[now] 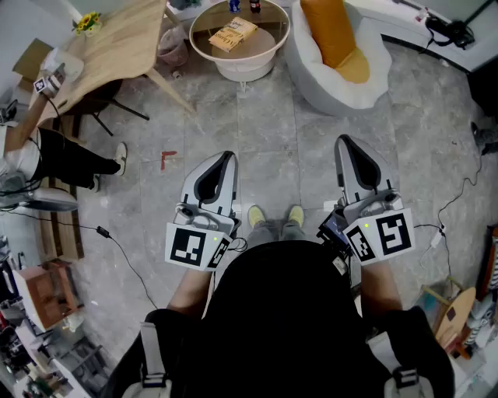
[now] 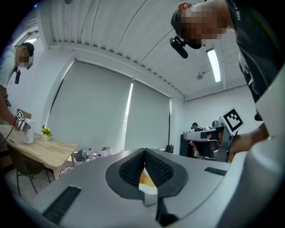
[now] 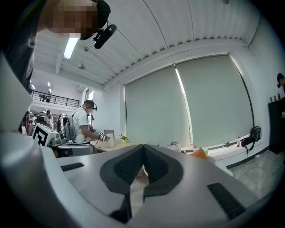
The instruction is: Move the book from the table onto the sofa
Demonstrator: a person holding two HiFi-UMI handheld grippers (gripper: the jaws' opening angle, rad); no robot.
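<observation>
Book (image 1: pixel 233 34) on table (image 1: pixel 241 67); left hand-held gripper (image 1: pixel 228 155), right hand-held gripper (image 1: pixel 343 140) forward (closed).

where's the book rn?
Head view, top centre: the tan-covered book lies on the round white coffee table, just left of the white sofa with the orange cushion.

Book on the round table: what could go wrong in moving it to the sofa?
The book lies flat; the shut left gripper and right gripper may struggle to get under it. Bottles close behind could be knocked. The cushion fills much of the sofa.
</observation>
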